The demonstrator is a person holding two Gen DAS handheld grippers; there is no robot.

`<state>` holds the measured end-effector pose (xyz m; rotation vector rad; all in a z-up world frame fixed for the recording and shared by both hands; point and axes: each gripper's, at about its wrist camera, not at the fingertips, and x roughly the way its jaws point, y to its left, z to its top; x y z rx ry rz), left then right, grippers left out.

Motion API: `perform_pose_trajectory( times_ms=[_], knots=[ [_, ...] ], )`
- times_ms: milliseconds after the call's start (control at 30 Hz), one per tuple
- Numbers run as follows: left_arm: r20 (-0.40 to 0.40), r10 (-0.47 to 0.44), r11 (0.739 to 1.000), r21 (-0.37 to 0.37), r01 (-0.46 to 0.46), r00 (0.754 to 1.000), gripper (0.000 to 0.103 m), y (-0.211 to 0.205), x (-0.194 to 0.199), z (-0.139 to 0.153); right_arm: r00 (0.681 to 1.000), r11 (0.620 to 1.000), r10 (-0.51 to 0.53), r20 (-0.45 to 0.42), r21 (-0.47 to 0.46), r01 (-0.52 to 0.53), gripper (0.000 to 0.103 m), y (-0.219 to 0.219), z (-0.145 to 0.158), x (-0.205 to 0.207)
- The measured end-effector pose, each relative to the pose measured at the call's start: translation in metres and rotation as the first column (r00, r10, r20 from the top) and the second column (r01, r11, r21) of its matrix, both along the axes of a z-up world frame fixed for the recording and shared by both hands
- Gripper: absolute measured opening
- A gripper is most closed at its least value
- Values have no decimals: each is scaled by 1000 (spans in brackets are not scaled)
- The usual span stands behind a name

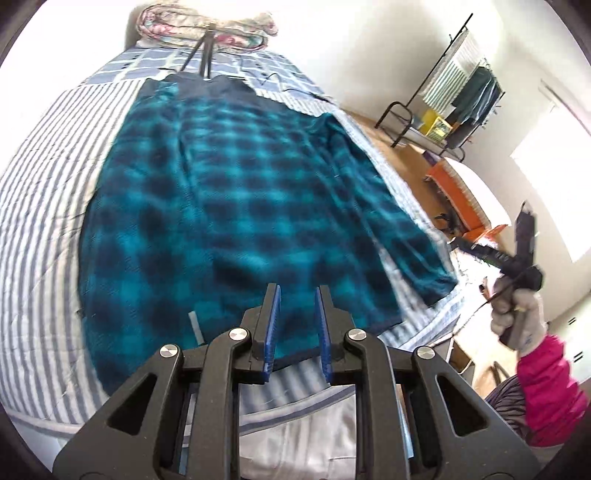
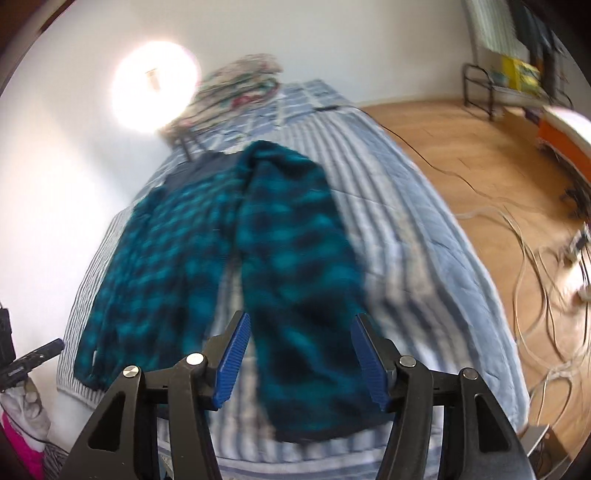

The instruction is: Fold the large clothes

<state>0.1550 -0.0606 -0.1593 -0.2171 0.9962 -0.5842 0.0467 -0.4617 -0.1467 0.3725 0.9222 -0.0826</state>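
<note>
A teal and dark blue plaid fleece shirt [image 1: 221, 203] lies spread flat on the striped bed cover [image 1: 37, 203]. Its right sleeve [image 1: 399, 229] runs down beside the body. My left gripper [image 1: 297, 291] hovers over the shirt's near hem, and there is a narrow gap between its blue pads with nothing in it. In the right wrist view the sleeve [image 2: 295, 240] lies blurred below my right gripper [image 2: 301, 317], whose jaws stand wide apart and clear of the cloth. A gloved hand [image 1: 517, 306] in a pink sleeve holds that right gripper [image 1: 524, 236] off the bed's right side.
A folded floral quilt [image 1: 207, 26] and a small tripod [image 1: 203, 51] sit at the far end of the bed. A clothes rack [image 1: 461, 92] and an orange-sided mattress [image 1: 461, 195] stand to the right. Cables [image 2: 535, 277] trail across the wooden floor.
</note>
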Motion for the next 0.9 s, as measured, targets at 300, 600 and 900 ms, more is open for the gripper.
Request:
perform_pose_trajectory(
  times_ms=[300, 600, 900],
  knots=[
    [-38, 8, 1000, -6, -8, 999, 18, -21, 9, -14, 986, 980, -143, -85, 128, 153, 60, -62, -46, -19],
    [-41, -9, 1000, 11, 9, 999, 18, -33, 9, -21, 979, 977, -96, -179, 170, 127, 37, -58, -73, -17],
    [-28, -2, 1000, 1, 2, 1000, 18, -33, 9, -18, 996, 978, -85, -40, 189, 91, 5, -28, -21, -22]
  ],
)
